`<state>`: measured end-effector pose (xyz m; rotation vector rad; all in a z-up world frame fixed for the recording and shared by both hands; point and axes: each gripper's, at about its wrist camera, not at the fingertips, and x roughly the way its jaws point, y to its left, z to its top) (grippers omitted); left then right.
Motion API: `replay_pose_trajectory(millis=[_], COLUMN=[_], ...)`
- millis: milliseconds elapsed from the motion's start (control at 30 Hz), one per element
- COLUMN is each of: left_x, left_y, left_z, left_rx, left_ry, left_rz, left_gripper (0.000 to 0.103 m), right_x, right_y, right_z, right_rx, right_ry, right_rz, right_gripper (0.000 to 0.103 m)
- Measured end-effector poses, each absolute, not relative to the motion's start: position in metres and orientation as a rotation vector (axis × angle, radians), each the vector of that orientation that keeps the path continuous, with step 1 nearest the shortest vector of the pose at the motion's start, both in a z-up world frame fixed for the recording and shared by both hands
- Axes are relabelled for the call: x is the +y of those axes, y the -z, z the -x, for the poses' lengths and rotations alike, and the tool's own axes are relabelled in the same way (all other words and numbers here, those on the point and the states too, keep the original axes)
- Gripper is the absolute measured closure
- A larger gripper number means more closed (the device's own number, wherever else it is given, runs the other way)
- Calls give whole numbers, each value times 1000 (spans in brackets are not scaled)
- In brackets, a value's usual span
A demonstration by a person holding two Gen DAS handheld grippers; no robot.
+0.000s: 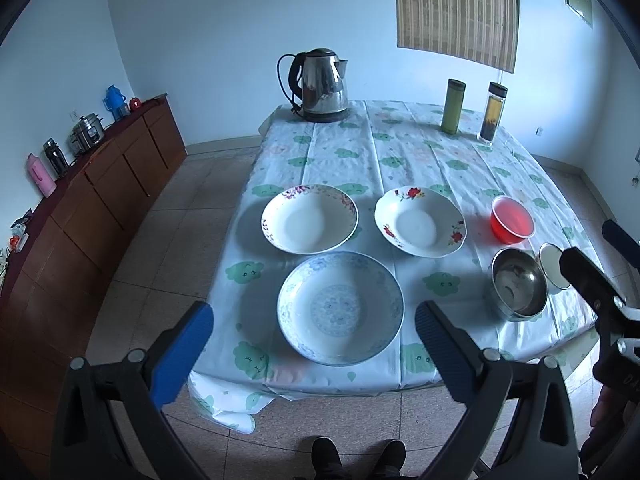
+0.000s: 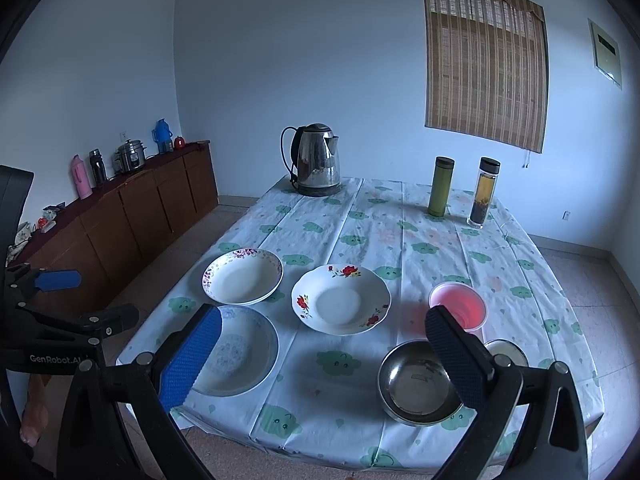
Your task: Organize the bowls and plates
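Pale blue walls, tiled floor, table (image 1: 420, 152) under a white cloth printed with green clouds fills mid-frame in both views. Left gripper (image 1: 314, 350) at bottom centre of its view: jaws spread wide, nothing between them, held above the near table edge and framing the blue-patterned plate (image 1: 340, 307). Right gripper (image 2: 322, 354) at bottom of its view: also wide open, holding nothing, hovering over the near edge.

Dishes, all apart from each other: purple-flowered plate (image 1: 309, 218) centre-left, red-flowered plate (image 1: 420, 222) just right of it, blue-patterned plate below and between them. Right side of frame: red plastic bowl (image 1: 513, 220), steel bowl (image 1: 519, 283) below it, small white bowl (image 1: 552, 266) touching or just beside the steel one, can't tell which.

Far edge of table: steel kettle (image 1: 322, 86), green flask (image 1: 453, 106), clear tea bottle (image 1: 493, 112). Brown sideboard (image 1: 100, 184) along left edge of frame. Shoes (image 1: 358, 456) visible at bottom centre in left view.
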<state>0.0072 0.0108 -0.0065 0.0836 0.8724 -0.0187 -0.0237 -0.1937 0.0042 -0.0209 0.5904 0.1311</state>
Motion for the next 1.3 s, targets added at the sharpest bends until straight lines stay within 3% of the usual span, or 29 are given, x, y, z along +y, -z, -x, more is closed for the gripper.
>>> replay_pose_trajectory(millis=[1300], left_x=[4], left_y=[13], left_z=[-4], left_rx=[888], left_ry=[-13], left_rz=[-100], left_gripper=[1], right_x=[-209], right_y=[7], right_z=[15], right_rx=[629], right_ry=[-193], right_rz=[15], right_gripper=[1])
